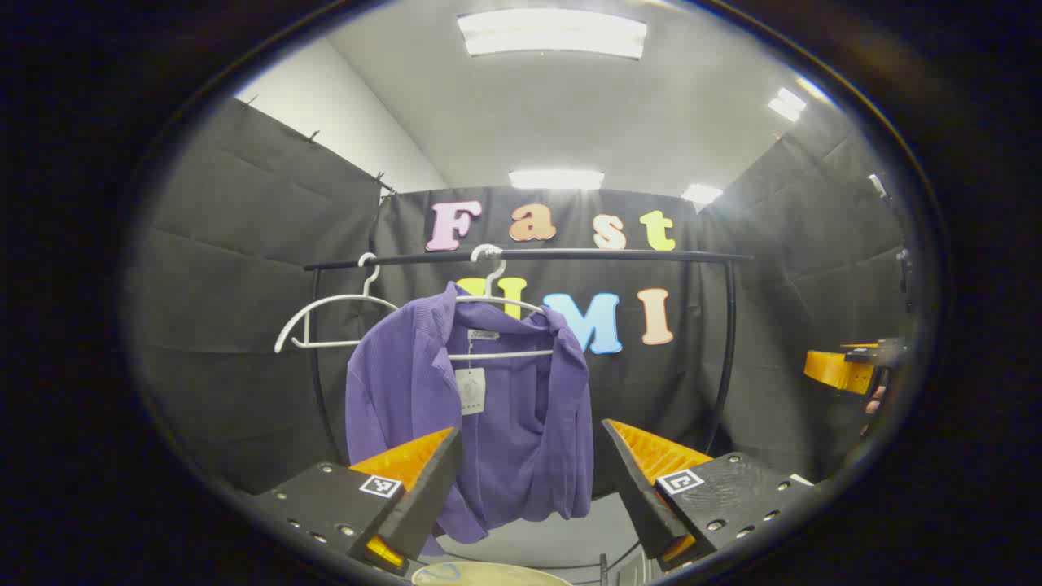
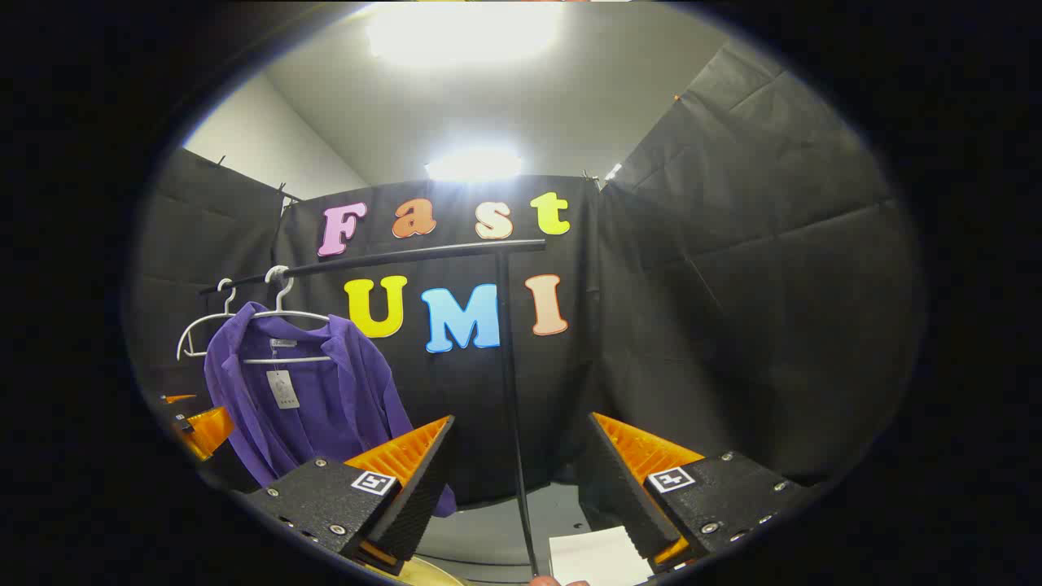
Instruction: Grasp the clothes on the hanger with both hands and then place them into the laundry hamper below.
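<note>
Black cloth walls enclose the booth, crossed by a dark rail (image 1: 521, 257). Straight ahead of the left gripper (image 1: 529, 480), whose fingers are spread wide and empty, a purple shirt (image 1: 505, 407) is hung on a white hanger (image 1: 496, 305). The right gripper (image 2: 521, 480) is likewise held wide apart, with the shirt up to its left.

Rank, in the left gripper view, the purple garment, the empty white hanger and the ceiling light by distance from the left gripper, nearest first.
1. Purple garment: straight ahead of the left gripper, between its open fingers.
2. Empty white hanger: up and left on the rail, beside the garment's hanger.
3. Ceiling light: far overhead.
</note>
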